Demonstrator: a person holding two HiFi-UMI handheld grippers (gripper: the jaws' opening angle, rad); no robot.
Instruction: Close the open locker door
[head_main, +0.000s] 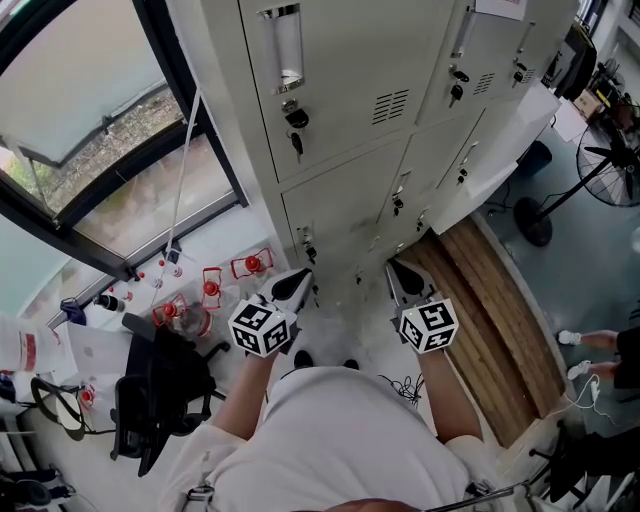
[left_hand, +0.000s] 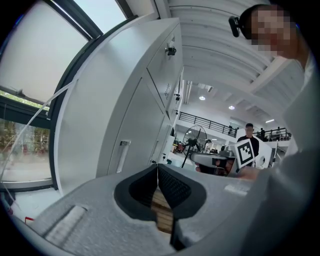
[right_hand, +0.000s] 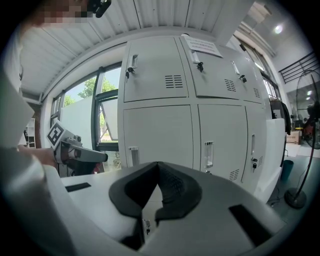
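— Where is the open locker door (head_main: 495, 160) seen?
— It is seen at the right end of the lockers (head_main: 340, 110). It is swung out over the wooden floor strip (head_main: 490, 300), so it is not shut.
— What is held by the claws?
— Nothing is held. The left claw (head_main: 297, 282) and the right claw (head_main: 398, 272) are both pinched tight. Both are held low, well apart from the door.
— What could go wrong?
— The door could be pushed too hard and bounce back out. A claw tip could be slid off the smooth metal. The keys (head_main: 296, 142) hung in the locks could be knocked.
— And the room?
— A pale floor (head_main: 350, 335) is seen, with a big window (head_main: 90, 110) on the left and a black chair (head_main: 150, 395). A fan (head_main: 612, 165) is seen near the door
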